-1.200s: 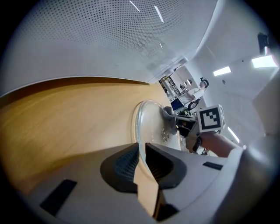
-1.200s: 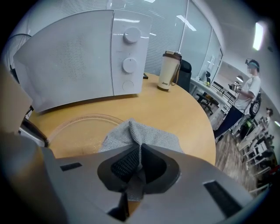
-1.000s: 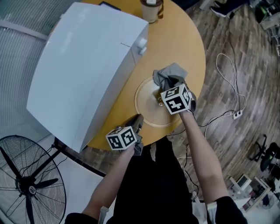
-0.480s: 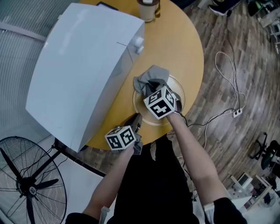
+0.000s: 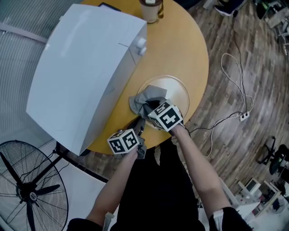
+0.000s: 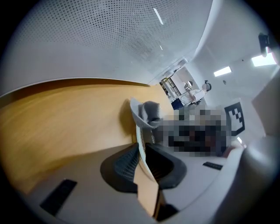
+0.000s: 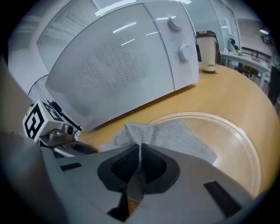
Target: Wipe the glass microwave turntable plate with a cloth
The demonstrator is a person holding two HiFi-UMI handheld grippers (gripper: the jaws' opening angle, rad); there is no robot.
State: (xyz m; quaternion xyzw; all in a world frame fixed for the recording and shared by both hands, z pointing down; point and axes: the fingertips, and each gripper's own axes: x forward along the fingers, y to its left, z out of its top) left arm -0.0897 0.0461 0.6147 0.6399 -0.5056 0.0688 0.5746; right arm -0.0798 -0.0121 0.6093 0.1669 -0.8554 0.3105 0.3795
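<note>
The round glass turntable plate lies flat on the wooden table, close to its near edge. My left gripper is shut on the plate's near-left rim, which shows edge-on between the jaws of the left gripper. A grey cloth rests on the left part of the plate, partly overhanging its rim. My right gripper is shut on a fold of the cloth and presses it onto the plate; the right gripper is seen from above the bunched fabric.
A white microwave stands just left of the plate, its knobs facing it. A lidded cup is at the table's far edge. On the floor are a fan and cables.
My right gripper has dragged the cloth across the plate, from its far right side to its near-left edge. The left gripper has stayed put on the rim.
</note>
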